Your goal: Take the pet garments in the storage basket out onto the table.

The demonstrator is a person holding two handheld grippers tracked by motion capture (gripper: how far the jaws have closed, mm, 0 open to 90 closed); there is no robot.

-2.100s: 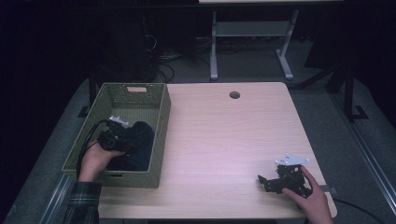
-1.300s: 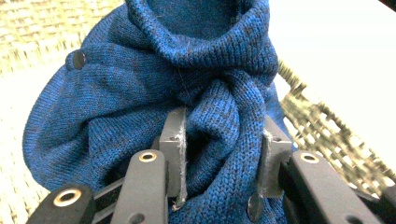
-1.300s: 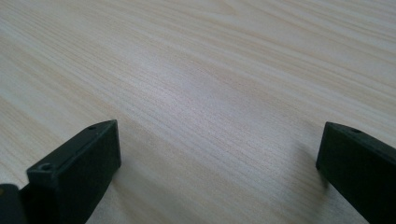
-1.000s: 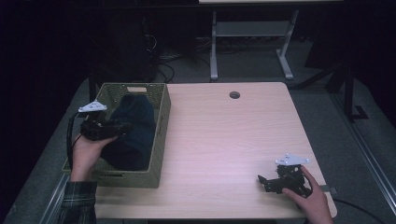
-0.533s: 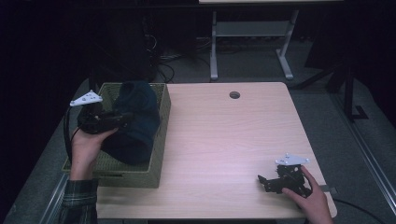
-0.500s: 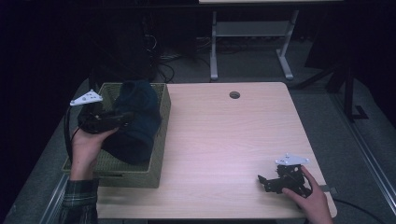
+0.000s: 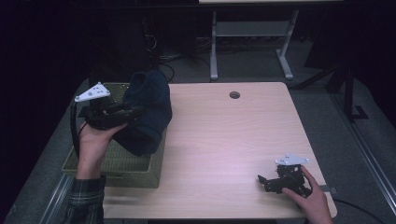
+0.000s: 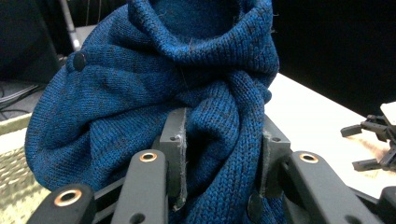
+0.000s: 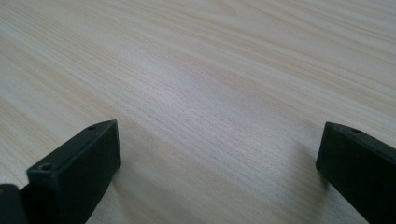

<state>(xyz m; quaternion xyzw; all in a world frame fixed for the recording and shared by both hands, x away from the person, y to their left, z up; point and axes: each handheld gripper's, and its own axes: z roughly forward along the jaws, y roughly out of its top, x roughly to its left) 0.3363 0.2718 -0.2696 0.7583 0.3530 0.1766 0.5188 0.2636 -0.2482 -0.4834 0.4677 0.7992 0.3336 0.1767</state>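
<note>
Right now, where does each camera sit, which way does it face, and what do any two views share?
High view: above the person's side, looking forward and down at the table; both forearms and hands show.
Left gripper view: on the left gripper, looking along its jaws shut on the blue knit garment.
Right gripper view: on the right gripper, facing bare tabletop between open jaws.
Shared: high and left gripper views both show garment, basket and right gripper.

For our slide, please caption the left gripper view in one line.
Left tongs shut on a fold of blue knitted garment, lifted above the woven basket.
</note>
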